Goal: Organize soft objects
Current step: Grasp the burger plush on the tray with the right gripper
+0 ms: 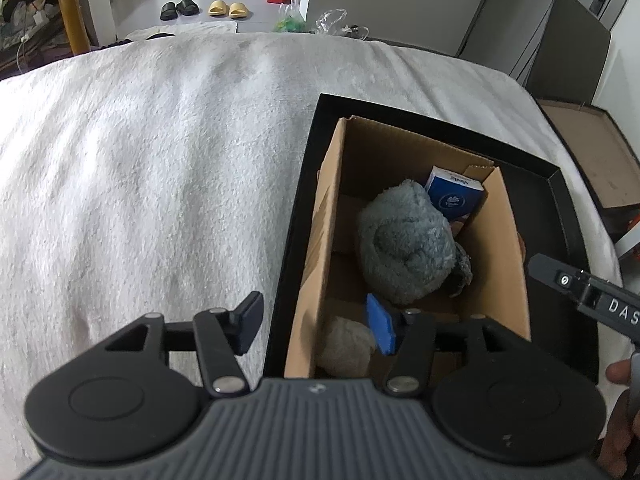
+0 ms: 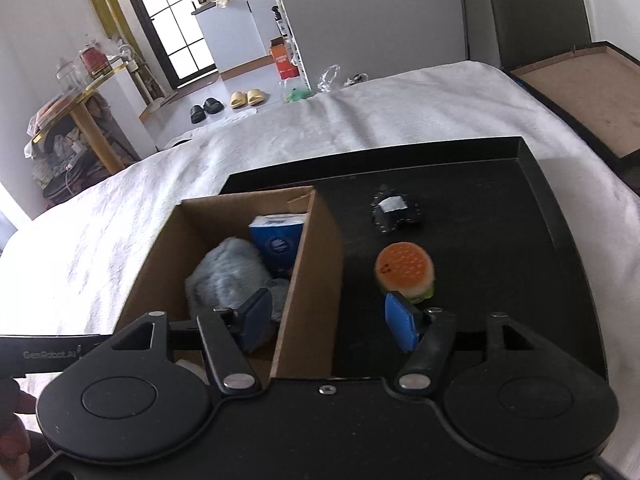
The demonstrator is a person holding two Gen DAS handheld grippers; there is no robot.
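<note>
Cardboard box (image 2: pixel 312 280) in black tray (image 2: pixel 500 240) on bed, collecting soft items: grey plush (image 1: pixel 404 240), beige plush (image 1: pixel 346 346), tissue pack (image 1: pixel 454 196) inside | burger toy (image 2: pixel 405 270), black item (image 2: pixel 394 212) outside | left gripper (image 1: pixel 316 326) released, empty | right gripper (image 2: pixel 330 320) released, straddling box wall.

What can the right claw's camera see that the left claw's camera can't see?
Only the right wrist view shows the toy burger and a small black thing with a white label, both on the black tray beside the cardboard box. Only the left wrist view shows a pale fluffy ball in the box's near corner. Both show the box with the grey fluffy toy and blue packet, the white blanket, and slippers on the floor.
</note>
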